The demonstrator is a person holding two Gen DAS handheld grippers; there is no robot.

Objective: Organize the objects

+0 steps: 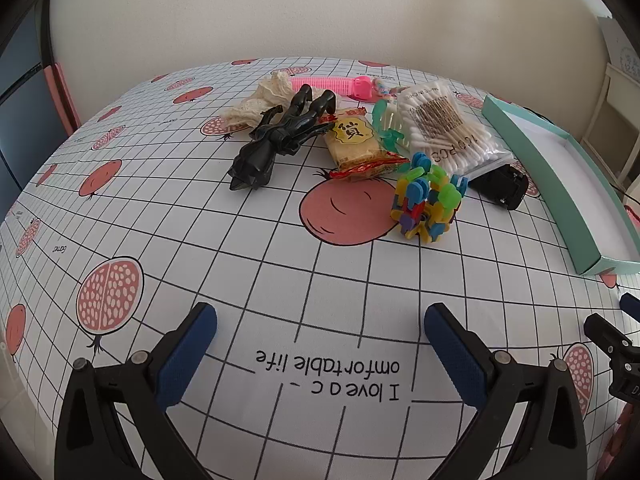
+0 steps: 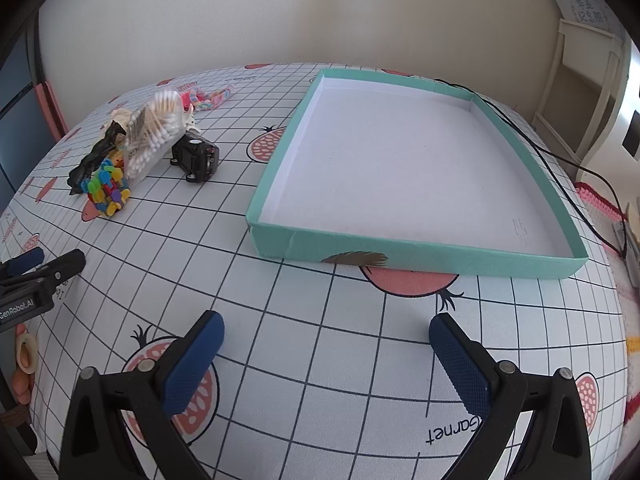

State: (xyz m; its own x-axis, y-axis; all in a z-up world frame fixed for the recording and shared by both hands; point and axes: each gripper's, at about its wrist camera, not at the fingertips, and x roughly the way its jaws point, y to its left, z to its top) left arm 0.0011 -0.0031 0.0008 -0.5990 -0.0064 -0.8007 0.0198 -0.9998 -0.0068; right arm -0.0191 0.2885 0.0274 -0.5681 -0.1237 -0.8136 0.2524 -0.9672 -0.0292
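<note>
A pile of small objects lies on the table's far side: a black dinosaur-like toy (image 1: 276, 140), a yellow snack packet (image 1: 354, 140), a bag of cotton swabs (image 1: 444, 124), a ball of coloured plastic pieces (image 1: 428, 200), a black toy car (image 1: 500, 184), a pink comb (image 1: 320, 84) and a cream cloth (image 1: 260, 100). An empty teal box (image 2: 400, 256) with a white floor sits to the right of the pile. My left gripper (image 1: 320, 324) is open and empty, well short of the pile. My right gripper (image 2: 326, 332) is open and empty, in front of the box.
The table (image 1: 240, 280) has a white grid cloth with pomegranate prints. A black cable (image 2: 560, 160) runs behind the box at the right. A cream wall stands behind the table. A pale shelf unit (image 2: 580, 80) stands at the far right.
</note>
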